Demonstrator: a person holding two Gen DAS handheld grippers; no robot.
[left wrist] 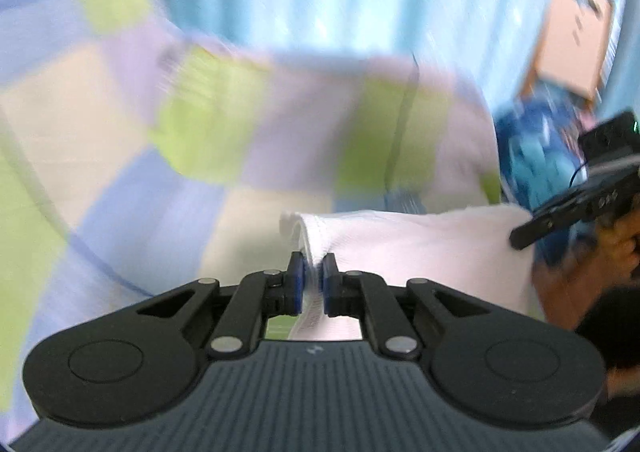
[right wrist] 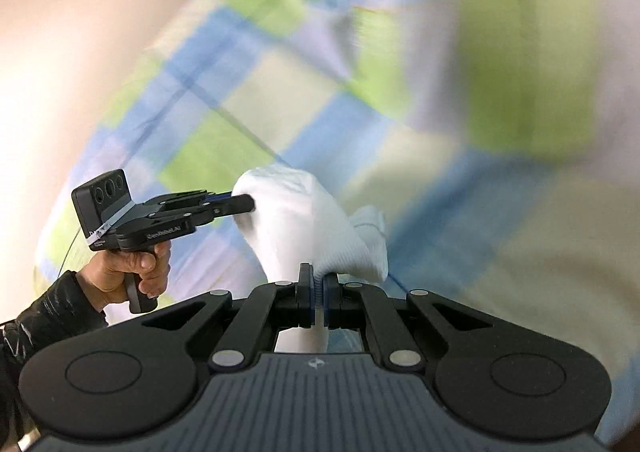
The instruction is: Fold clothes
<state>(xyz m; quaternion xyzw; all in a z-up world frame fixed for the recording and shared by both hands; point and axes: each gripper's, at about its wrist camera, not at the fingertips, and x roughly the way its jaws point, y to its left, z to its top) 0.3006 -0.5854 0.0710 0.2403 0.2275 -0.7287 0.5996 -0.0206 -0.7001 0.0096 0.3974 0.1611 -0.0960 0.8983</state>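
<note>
A checked bedspread (left wrist: 120, 180) in green, blue and cream spreads blurred beyond both sets of fingers. Above it hangs a white garment (left wrist: 420, 252), stretched between the tools. The left gripper (left wrist: 313, 284) pinches one hemmed edge; the right gripper (right wrist: 316, 298) pinches another. The step seems a carry or fold in mid-air; next, both edges need bringing level before lowering.

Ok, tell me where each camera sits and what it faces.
Left wrist: on the left gripper, facing along its fingers at the white garment over the checked bedspread; the right gripper shows at the right edge.
Right wrist: on the right gripper, facing the same garment; the left hand and sleeve show.
Shared: garment, bedspread.
</note>
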